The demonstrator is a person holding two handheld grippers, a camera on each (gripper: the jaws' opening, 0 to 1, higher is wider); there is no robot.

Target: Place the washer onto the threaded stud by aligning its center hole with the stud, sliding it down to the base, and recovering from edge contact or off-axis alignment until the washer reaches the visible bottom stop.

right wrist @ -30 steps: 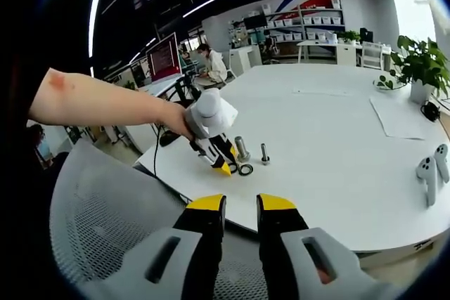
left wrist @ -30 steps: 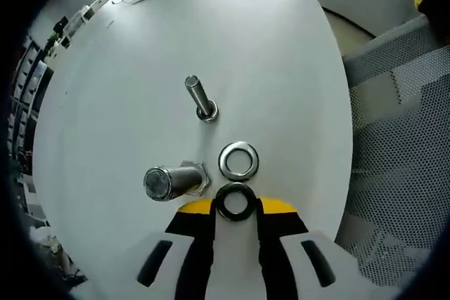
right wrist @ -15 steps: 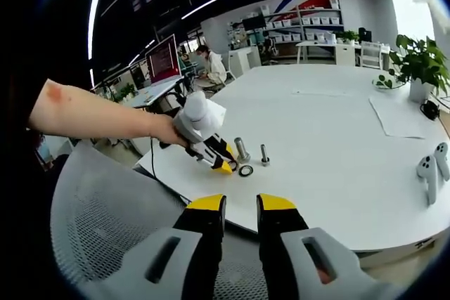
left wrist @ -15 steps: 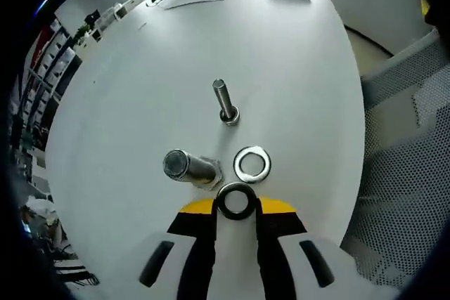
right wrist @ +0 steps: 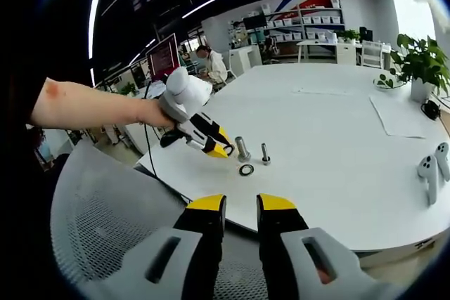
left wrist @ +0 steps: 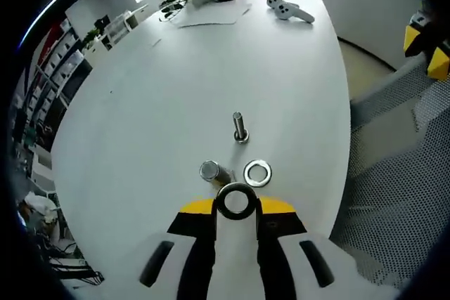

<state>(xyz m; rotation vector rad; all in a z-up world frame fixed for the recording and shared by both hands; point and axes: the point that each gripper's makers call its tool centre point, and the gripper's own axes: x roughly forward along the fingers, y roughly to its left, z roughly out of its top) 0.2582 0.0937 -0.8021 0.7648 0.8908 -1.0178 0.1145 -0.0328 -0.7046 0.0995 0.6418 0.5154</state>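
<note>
My left gripper [left wrist: 236, 205] is shut on a dark ring washer [left wrist: 236, 201], held face-on between its yellow-tipped jaws. Just past it the thick threaded stud [left wrist: 210, 171] stands upright on the white table [left wrist: 176, 89], seen almost end-on. A second, silver washer [left wrist: 257, 173] lies flat to the stud's right, and a thin bolt [left wrist: 240, 128] stands further off. In the right gripper view, a hand holds the left gripper [right wrist: 214, 149] lifted above the table, left of the stud [right wrist: 242, 149], the bolt [right wrist: 265, 153] and the lying washer [right wrist: 246, 170]. My right gripper [right wrist: 240, 205] hangs over a chair, slightly open and empty.
A mesh chair back [right wrist: 105, 230] sits between me and the table edge [right wrist: 232, 226]. White hand controllers [right wrist: 429, 170] lie at the right, with a potted plant [right wrist: 415, 68] and papers beyond. A person sits at a far desk [right wrist: 211, 64].
The left gripper has risen and drawn back from the table with the washer in it, so the stud, bolt and silver washer look smaller. The right gripper has stayed put.
</note>
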